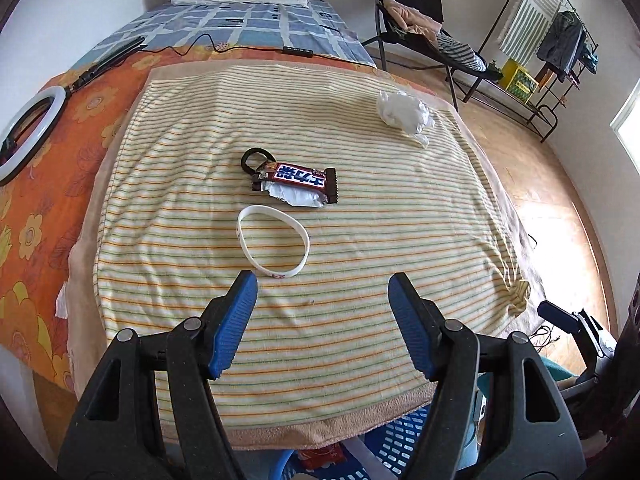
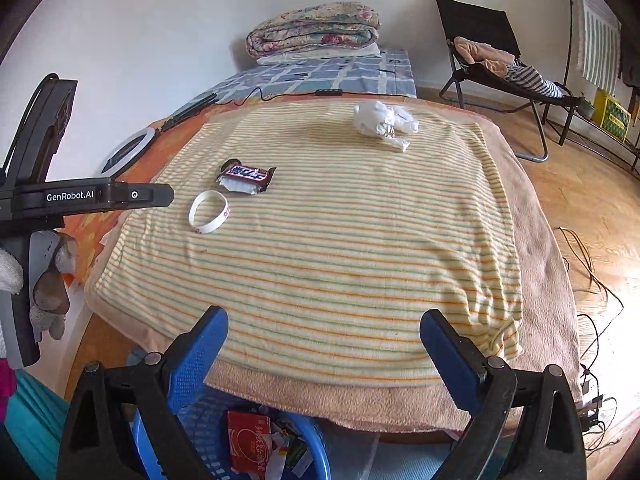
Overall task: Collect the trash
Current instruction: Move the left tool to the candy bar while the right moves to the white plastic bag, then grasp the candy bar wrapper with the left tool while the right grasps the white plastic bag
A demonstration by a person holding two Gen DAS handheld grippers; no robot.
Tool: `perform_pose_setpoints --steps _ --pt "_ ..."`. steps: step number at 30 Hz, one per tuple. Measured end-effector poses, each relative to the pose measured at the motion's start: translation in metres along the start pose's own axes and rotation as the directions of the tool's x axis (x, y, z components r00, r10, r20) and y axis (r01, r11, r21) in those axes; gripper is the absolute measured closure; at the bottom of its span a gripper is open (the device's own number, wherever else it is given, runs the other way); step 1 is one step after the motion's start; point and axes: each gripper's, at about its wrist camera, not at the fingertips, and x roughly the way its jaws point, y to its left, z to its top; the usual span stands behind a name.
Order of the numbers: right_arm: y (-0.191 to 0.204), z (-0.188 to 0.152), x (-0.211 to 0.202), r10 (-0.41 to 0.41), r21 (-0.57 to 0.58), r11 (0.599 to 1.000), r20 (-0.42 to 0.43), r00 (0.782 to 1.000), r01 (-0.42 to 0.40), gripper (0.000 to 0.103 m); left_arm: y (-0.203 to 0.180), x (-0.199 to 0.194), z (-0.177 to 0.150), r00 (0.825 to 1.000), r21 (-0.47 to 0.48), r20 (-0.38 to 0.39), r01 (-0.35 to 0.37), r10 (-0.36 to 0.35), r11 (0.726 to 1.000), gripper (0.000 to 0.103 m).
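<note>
A home bedroom: a bed [image 1: 248,24] with a folded quilt [image 2: 314,30] at its far end, a folding chair [image 2: 500,60] heaped with clothes, and a laundry rack [image 1: 560,40] far right.

You've got bright daylight pouring in from the right; the wood floor [image 1: 560,232] there is blown out to white glare. The striped towel [image 2: 340,240] is sharp with soft shadows. Heavy fisheye bending, dark vignette corners.

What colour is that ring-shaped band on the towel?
White wristband, clearest from the left wrist view.
</note>
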Motion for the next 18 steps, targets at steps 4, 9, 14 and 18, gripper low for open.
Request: perform_pose_setpoints --steps 4,9,14,18 --pt "-0.018 0.035 0.013 -0.017 0.038 0.999 0.053 0.998 0.015 0.005 0.016 0.021 0.026 1.0 -0.054 -0.005 0.001 -0.001 0.999 0.033" --pt "-0.046 0.08 0.045 -0.022 0.112 0.994 0.077 0.997 0.013 0.005 0.034 0.046 0.049 1.0 -0.107 -0.022 0.019 -0.022 0.994 0.033" --pt "-0.063 0.122 0.08 -0.046 0.135 0.99 0.08 0.996 0.035 0.005 0.048 0.065 0.065 0.998 -0.168 -0.03 0.047 -0.053 0.985 0.033" --pt "-0.068 0.153 0.105 -0.083 0.11 0.991 0.095 0.992 0.073 0.005 0.054 0.081 0.074 0.997 -0.179 -0.047 0.058 -0.068 0.982 0.033"
